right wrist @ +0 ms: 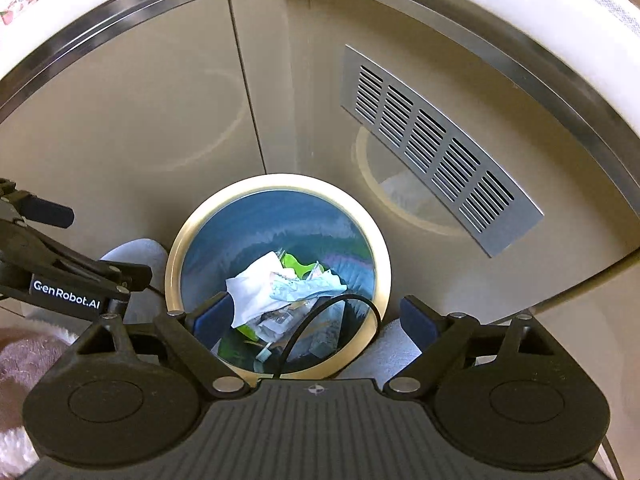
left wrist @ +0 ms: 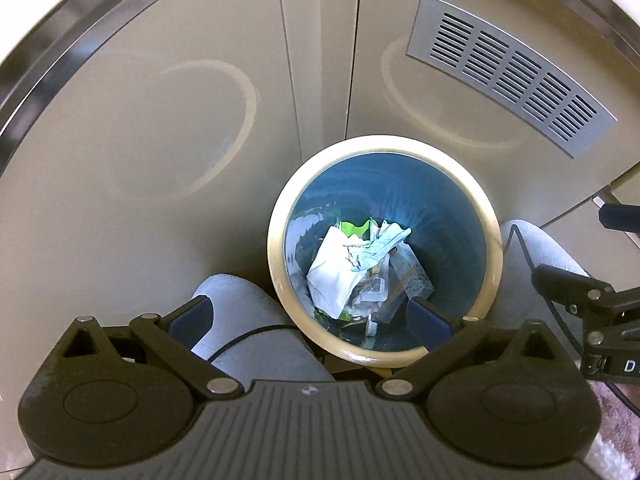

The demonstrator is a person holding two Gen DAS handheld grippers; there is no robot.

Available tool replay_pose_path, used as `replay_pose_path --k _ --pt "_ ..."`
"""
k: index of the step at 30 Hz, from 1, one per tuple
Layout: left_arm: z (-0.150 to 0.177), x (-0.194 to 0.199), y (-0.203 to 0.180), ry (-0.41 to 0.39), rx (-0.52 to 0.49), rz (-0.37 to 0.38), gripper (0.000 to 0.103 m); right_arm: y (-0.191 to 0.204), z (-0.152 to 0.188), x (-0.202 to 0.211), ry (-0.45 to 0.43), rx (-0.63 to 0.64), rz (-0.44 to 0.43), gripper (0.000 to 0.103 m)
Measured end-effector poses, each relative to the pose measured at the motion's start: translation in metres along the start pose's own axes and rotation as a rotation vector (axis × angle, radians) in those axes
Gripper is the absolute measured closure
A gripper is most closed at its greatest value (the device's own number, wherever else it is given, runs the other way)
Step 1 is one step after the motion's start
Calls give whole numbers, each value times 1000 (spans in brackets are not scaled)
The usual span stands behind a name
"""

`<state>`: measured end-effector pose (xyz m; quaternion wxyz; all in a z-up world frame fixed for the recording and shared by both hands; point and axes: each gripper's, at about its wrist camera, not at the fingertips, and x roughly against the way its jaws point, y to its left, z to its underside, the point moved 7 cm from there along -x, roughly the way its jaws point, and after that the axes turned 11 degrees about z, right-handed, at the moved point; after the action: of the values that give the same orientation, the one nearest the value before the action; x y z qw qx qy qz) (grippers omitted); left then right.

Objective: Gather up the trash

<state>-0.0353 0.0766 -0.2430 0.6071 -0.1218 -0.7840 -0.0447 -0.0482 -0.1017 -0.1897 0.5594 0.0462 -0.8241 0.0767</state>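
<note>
A round bin with a cream rim and a blue liner stands on the floor below both grippers. Crumpled white paper, a pale blue wrapper, clear plastic and a green scrap lie inside it. My left gripper hangs open over the bin's near edge with nothing between its fingers. My right gripper is also wide open and holds nothing, above the same bin rim and trash. A black cable loops in front of it. Each gripper shows at the edge of the other's view.
Beige cabinet doors with a metal vent grille rise right behind the bin. A person's knees in grey trousers flank the bin on both sides. A pink fluffy fabric lies at the left.
</note>
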Motion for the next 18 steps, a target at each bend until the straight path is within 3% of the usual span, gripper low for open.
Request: replay_pose_path --k 18 --pt "2 -7 -1 12 -7 -11 0 -1 4 -2 4 -14 1 11"
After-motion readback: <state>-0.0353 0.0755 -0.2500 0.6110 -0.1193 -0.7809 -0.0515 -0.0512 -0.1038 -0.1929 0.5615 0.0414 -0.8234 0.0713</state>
